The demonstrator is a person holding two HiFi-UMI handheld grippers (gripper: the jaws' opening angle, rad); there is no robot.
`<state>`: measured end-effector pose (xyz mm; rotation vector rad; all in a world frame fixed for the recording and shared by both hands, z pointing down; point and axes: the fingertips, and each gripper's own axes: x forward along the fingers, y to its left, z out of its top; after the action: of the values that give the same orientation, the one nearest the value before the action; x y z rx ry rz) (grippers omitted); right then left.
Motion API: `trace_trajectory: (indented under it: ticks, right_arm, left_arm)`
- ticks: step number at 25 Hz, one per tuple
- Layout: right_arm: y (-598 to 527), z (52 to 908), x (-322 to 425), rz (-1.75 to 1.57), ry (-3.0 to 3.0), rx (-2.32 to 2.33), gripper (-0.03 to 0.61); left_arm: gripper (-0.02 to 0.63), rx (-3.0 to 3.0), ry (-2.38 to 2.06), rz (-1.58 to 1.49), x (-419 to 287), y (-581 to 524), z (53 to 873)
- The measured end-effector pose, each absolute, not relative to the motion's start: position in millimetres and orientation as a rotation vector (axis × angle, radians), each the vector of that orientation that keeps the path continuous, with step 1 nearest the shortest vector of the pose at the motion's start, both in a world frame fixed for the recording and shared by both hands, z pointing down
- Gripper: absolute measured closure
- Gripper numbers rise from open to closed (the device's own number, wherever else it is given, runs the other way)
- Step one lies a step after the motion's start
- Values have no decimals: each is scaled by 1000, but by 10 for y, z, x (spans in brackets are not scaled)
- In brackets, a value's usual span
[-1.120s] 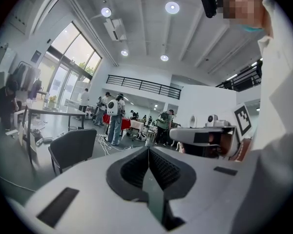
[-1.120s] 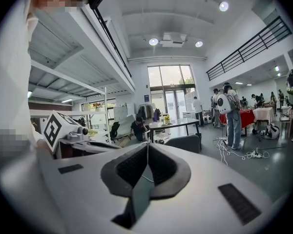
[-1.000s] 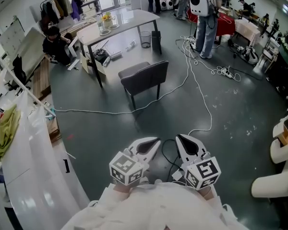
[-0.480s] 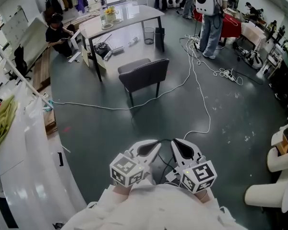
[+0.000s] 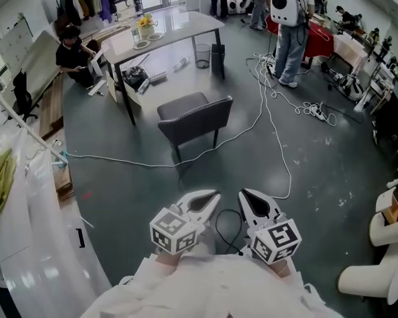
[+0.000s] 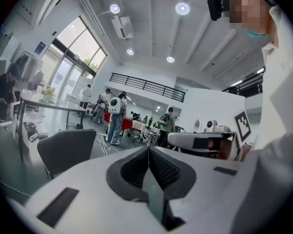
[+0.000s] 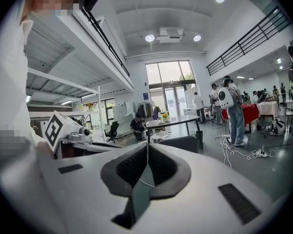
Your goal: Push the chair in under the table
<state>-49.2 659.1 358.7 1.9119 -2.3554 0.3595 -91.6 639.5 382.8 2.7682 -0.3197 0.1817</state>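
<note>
A dark grey chair [image 5: 194, 119] stands on the floor with its back towards me, well short of the white table [image 5: 166, 30] behind it. The chair [image 6: 68, 150] fills the left of the left gripper view, and the chair [image 7: 181, 143] peeks just over the jaws in the right gripper view, with the table [image 7: 173, 122] beyond. My left gripper [image 5: 212, 197] and right gripper [image 5: 244, 195] hang side by side close to my body, both shut and empty, a good way from the chair.
White cables [image 5: 265, 105] trail across the floor right of the chair and under it. A bin [image 5: 201, 54] stands by the table. One person [image 5: 71, 55] crouches at the table's left end; another with a white backpack [image 5: 283, 18] stands at the right. White furniture [image 5: 26, 197] lines my left.
The chair and table have come closer and lower in the head view as I moved towards them. Both grippers stay shut and side by side.
</note>
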Motion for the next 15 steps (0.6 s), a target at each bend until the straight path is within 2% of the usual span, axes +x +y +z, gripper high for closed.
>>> trace_trajectory:
  ticks: [10, 15]
  right_arm:
    - [5055, 3607, -86, 386, -2361, 1946, 546]
    - [4637, 3681, 10, 410, -2351, 1947, 546]
  left_arm:
    - [597, 2797, -277, 204, -471, 4891, 3818]
    - [597, 2791, -269, 243, -329, 4445, 3946]
